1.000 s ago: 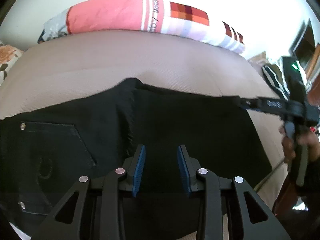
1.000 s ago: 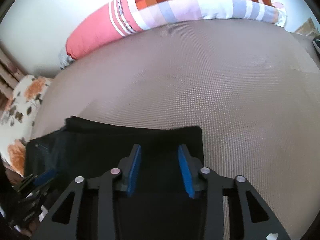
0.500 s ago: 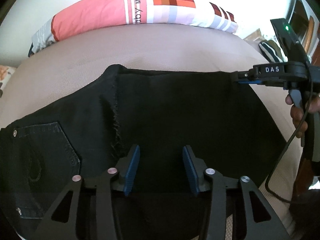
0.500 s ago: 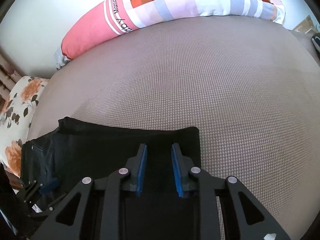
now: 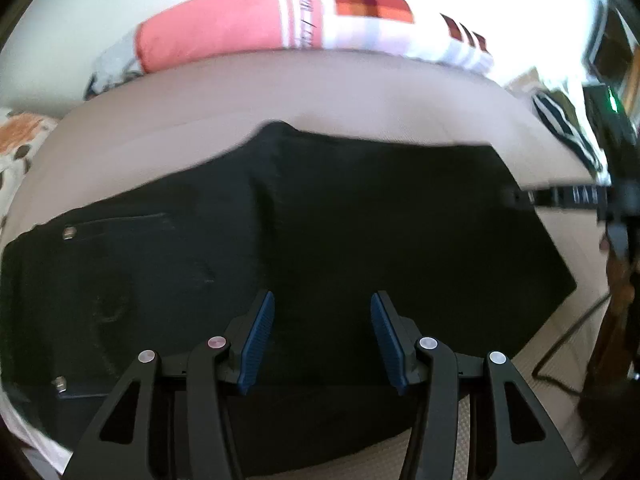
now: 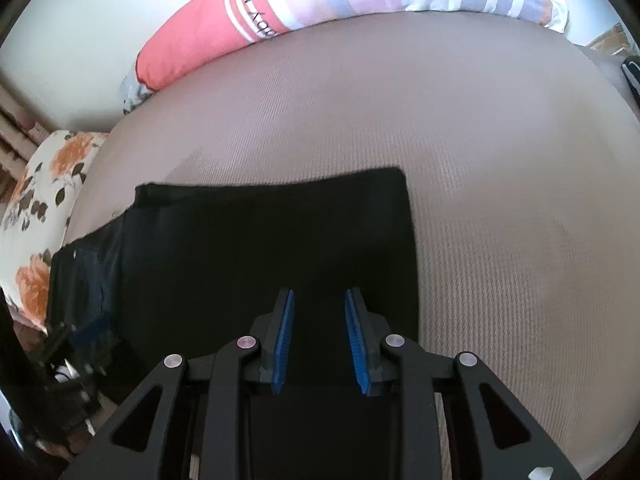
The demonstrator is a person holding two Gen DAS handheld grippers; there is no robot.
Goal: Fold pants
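Note:
The black pants [image 5: 360,220] lie folded on a beige bed [image 5: 320,92], with a back pocket and rivets at the left. My left gripper [image 5: 322,320] is open and empty just above the near part of the pants. My right gripper [image 6: 319,320] is open and empty over the pants [image 6: 260,248] near their right end. The right gripper also shows at the right edge of the left wrist view [image 5: 520,196], by the right edge of the pants.
A long pink and checked bolster pillow [image 6: 320,4] lies along the far edge of the bed [image 6: 480,160]. A floral pillow [image 6: 44,208] is at the left. A striped item [image 5: 568,128] and a cable [image 5: 568,332] are at the right.
My left gripper has opened wider and shifted over the pants. My right gripper narrowed and then opened a little, and it has moved nearer along the right edge of the pants.

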